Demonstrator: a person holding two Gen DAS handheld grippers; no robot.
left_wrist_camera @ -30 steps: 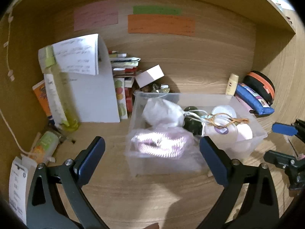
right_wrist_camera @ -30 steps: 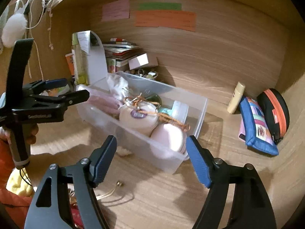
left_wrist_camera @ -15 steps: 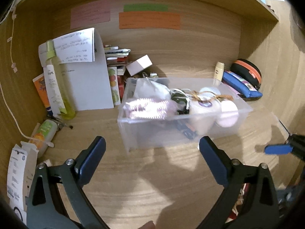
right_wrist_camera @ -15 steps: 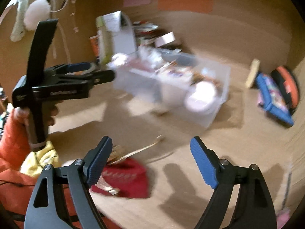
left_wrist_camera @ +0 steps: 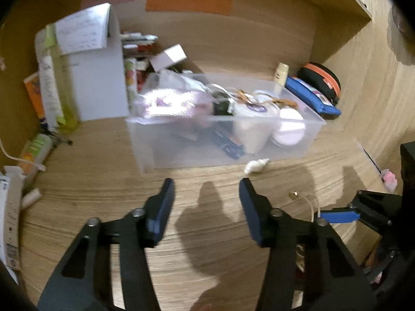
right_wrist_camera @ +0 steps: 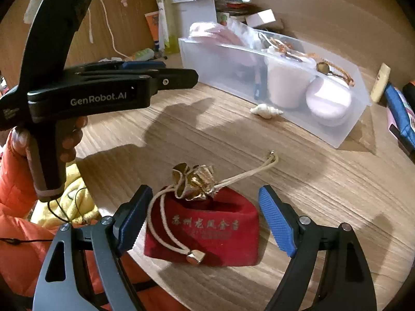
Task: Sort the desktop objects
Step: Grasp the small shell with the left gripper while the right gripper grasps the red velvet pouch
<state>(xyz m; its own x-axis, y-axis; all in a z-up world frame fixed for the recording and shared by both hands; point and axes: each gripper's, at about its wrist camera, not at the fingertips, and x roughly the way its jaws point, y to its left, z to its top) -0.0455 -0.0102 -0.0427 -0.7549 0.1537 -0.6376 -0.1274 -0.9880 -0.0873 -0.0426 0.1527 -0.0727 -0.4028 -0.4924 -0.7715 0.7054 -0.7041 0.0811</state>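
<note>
A red velvet drawstring pouch with a gold top lies on the desk near its front edge. My right gripper is open, its jaws standing either side of the pouch without touching it. A clear plastic bin full of small items stands further back; it also shows in the right wrist view. A white seashell lies just in front of the bin, also seen in the right wrist view. My left gripper is open and empty, above bare desk short of the bin.
White folder, green bottle and books stand at the back left. A blue pencil case, a black-orange case and a small tube sit at the back right. Cord end with gold bead lies on the desk.
Both grippers have pulled back from the bin toward the desk's front. The left jaws have narrowed. The right gripper has dropped down around the red pouch.
</note>
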